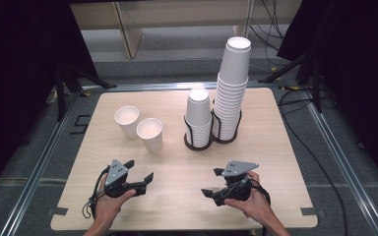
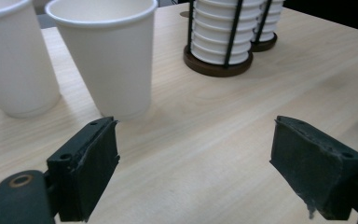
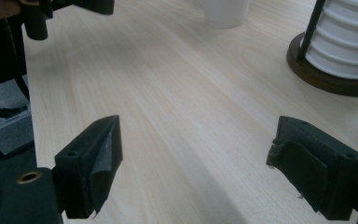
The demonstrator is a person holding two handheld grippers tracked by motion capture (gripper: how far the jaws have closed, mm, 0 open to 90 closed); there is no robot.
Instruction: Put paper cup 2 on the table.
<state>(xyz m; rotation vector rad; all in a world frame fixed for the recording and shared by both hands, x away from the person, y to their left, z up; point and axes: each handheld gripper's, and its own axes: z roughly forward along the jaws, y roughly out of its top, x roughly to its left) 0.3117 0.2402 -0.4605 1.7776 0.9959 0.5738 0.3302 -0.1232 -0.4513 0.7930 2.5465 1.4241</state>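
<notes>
Paper cup next in line for the left tool

Paper cup (image 1: 150, 133), the nearer of two loose ones, stands upright left of centre on the table (image 1: 187, 196), just beside the second cup (image 1: 127, 121). My left tool (image 1: 142, 180) sits lower left, jaws apart and empty, aimed at that cup. My right tool (image 1: 215, 183) waits lower right, also open and empty. I judge this the approach: next I must straddle the cup wall without tipping it

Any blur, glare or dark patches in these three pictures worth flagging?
High view: the table is evenly lit, its surroundings nearly black, the tall cup stack slightly overexposed. Left gripper view: the nearest cup is sharp, with a soft shadow. Right gripper view: the tool's tips look soft, the wood dim at bottom.
</notes>
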